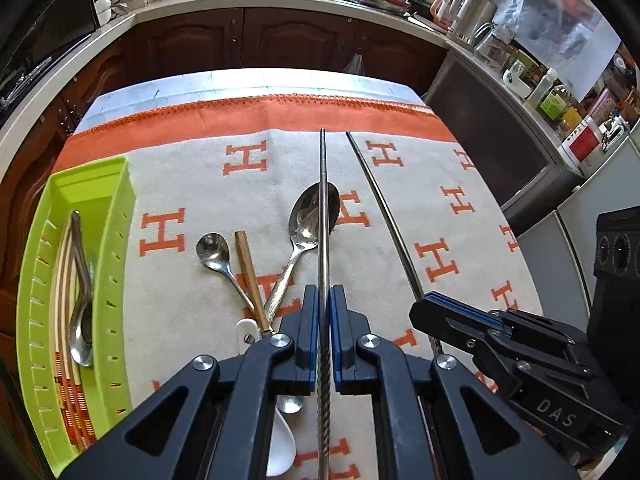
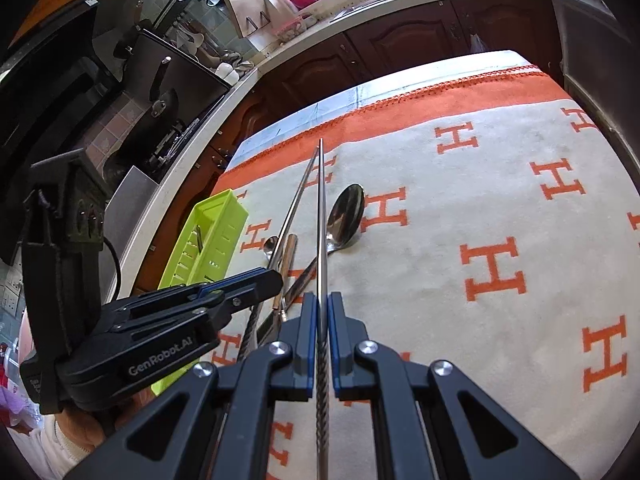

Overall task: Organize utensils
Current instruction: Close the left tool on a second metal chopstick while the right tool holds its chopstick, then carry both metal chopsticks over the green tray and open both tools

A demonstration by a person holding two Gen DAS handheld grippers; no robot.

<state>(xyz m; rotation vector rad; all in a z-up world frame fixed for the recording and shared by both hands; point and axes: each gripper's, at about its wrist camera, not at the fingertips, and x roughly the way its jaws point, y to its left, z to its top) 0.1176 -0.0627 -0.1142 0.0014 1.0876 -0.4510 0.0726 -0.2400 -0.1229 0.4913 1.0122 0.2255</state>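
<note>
On the cloth the tray sits far left, chopsticks and a spoon in it. Right of it lie a small spoon, a stick, then a big spoon.

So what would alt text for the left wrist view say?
The left gripper pinches a metal chopstick above a patterned cloth; the right gripper beside it holds another chopstick. Spoons lie below, beside a green tray.
</note>
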